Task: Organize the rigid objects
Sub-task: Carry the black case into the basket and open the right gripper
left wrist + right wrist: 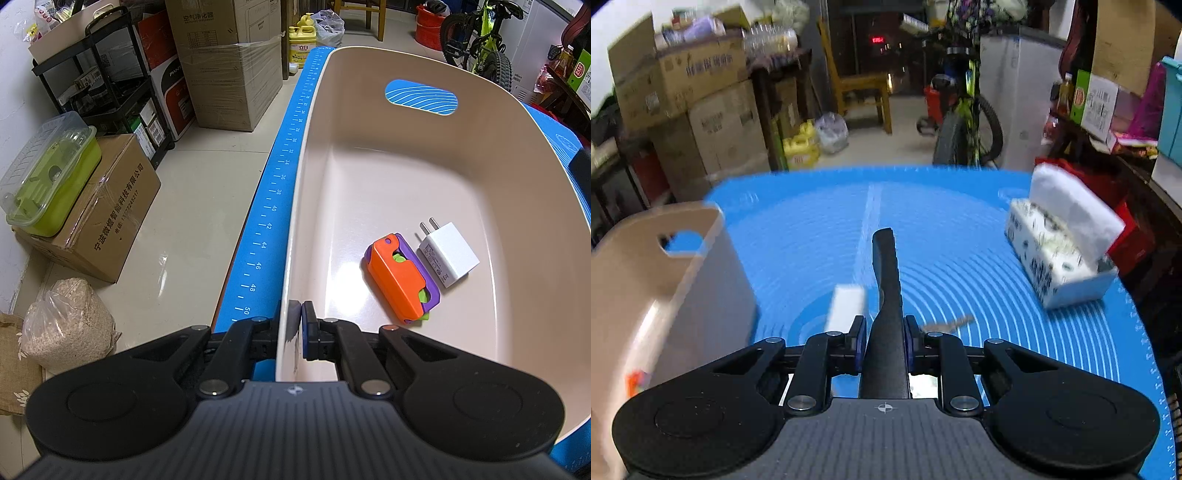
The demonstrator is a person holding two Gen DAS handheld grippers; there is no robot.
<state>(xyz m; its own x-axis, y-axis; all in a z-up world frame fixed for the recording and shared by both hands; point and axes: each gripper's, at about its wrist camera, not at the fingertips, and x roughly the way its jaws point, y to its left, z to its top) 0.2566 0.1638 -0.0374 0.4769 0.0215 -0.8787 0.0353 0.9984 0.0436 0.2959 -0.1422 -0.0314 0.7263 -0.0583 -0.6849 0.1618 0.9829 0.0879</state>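
Beige bin (pixel 424 59) rim pinched by left gripper (pixel 297 314); right gripper (pixel 885 332) clamps black tool (pixel 886 295).

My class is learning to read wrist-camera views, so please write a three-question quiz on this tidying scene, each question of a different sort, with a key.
1. Multiple choice: what lies in the beige tub beside the orange and purple toy?
A. a key
B. a white plug adapter
C. a tissue box

2. True or false: the left gripper is shut on the tub's rim.

3. Fill in: the right gripper is shut on a long ____ object.

Key
1. B
2. True; its fingers pinch the rim.
3. black; it is held above the blue mat, what it is cannot be told.
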